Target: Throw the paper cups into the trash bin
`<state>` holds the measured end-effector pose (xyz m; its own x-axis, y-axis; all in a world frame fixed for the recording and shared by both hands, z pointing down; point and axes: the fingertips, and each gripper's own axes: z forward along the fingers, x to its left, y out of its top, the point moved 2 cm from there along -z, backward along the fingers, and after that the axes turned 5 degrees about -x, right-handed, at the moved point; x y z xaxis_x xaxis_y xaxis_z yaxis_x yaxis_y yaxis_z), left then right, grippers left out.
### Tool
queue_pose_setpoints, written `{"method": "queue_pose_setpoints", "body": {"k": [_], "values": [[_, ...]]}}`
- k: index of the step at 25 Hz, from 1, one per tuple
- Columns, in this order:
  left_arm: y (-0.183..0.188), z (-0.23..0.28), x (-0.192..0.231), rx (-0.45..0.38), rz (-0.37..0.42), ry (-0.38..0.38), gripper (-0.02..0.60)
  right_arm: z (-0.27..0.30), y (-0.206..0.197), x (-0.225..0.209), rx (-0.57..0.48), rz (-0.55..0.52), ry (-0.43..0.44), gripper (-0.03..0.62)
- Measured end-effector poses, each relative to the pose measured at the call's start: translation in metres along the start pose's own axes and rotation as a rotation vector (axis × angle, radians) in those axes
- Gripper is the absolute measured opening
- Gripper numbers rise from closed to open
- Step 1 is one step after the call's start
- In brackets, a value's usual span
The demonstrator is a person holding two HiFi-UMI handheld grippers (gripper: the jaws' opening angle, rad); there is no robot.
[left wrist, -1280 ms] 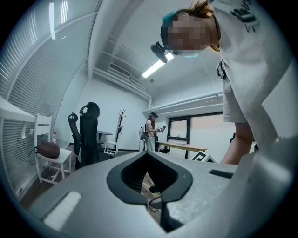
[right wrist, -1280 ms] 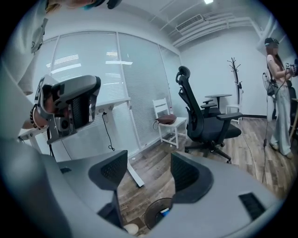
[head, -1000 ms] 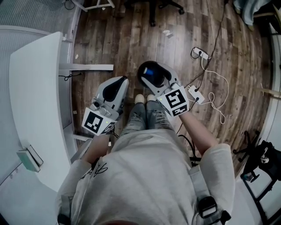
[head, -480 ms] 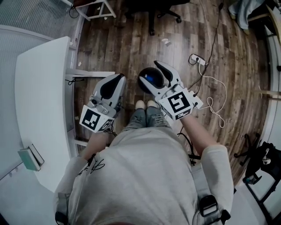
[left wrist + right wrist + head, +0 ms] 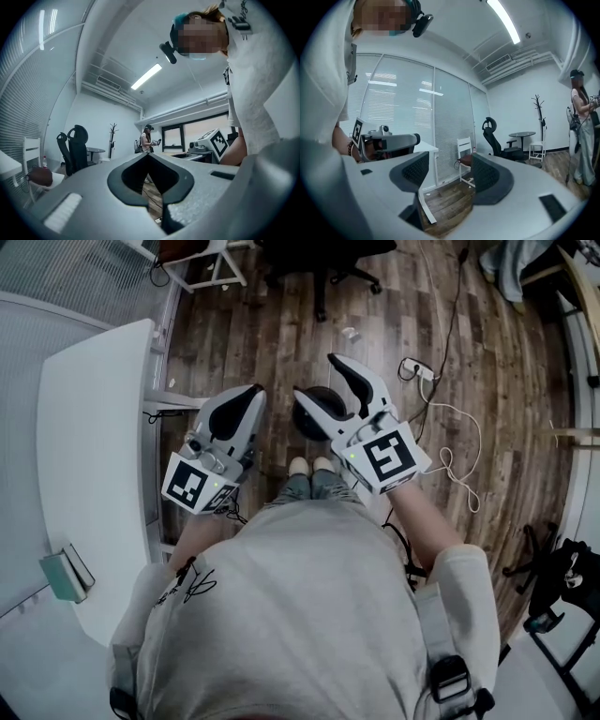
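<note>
1. I hold my left gripper (image 5: 256,390) low beside my left hip, pointing forward; its jaws are closed, with nothing between them.
2. My right gripper (image 5: 316,378) reaches farther ahead, forearm extended, jaws spread apart and empty.
3. The round black trash bin (image 5: 328,401) stands just past my shoes (image 5: 300,465), partly under the right gripper. I can't make out a cup.

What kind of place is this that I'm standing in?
Most likely an office or lab workspace. There is a black office chair near a small round table, a white desk on wood flooring, and a glass wall with blinds.
</note>
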<state>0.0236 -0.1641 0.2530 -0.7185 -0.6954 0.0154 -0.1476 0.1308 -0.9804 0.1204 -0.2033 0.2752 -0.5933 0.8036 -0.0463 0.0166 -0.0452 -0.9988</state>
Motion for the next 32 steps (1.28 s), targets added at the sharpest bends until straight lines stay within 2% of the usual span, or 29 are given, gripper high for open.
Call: {"method": "queue_pose_setpoints", "body": {"k": [4,8,16,22,32], "values": [[0.014,0.004,0.000,-0.021,0.025,0.002,-0.006,-0.010,0.024,0.005,-0.051,-0.008,-0.002,0.276],[0.026,0.006,0.000,-0.038,0.043,0.005,-0.006,-0.020,0.041,0.010,-0.091,-0.039,-0.009,0.215],[0.042,0.010,-0.005,-0.048,0.067,-0.002,-0.006,-0.024,0.065,0.016,-0.147,-0.066,-0.007,0.147],[0.051,0.009,-0.007,-0.066,0.075,-0.013,-0.006,-0.022,0.076,0.024,-0.180,-0.072,-0.003,0.083],[0.056,0.009,-0.012,-0.080,0.079,-0.021,-0.006,-0.027,0.081,0.026,-0.223,-0.061,-0.017,0.034]]}}
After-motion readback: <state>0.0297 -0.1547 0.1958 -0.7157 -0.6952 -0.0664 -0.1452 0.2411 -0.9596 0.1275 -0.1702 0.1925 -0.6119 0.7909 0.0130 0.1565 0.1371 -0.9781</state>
